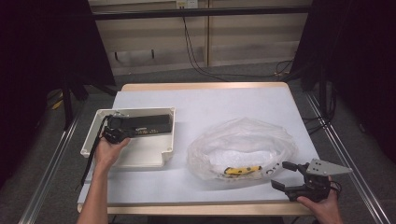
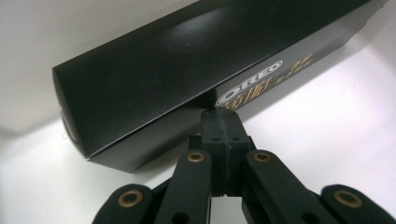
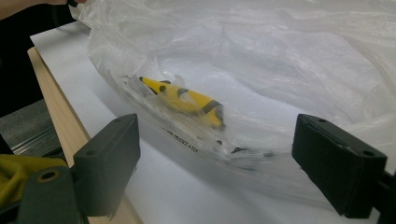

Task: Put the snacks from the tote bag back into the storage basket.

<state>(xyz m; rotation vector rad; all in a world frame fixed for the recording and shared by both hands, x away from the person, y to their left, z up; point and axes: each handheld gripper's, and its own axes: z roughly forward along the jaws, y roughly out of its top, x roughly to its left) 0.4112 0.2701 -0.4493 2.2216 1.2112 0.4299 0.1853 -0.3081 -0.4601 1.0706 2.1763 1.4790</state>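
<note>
Left gripper (image 1: 122, 133) over shallow cream plastic tray (image 1: 166, 153) at table's left; jaws pressed together, nothing between them, tips touching side of long black cardboard Oreo box (image 2: 187, 60). Box lay inside tray, along far wall.

Right gripper (image 1: 286, 174) at near right corner, jaws spread wide, empty, facing crumpled clear plastic bag (image 1: 243, 140). Yellow-and-black striped item (image 3: 187, 99) inside bag, near its front edge.

Judgement: box placed; next item's pickup in hand. Next move calls for reaching through bag mouth.

Obstruction: loose film likely to snag jaws. White-topped table (image 1: 210, 102) otherwise clear.
</note>
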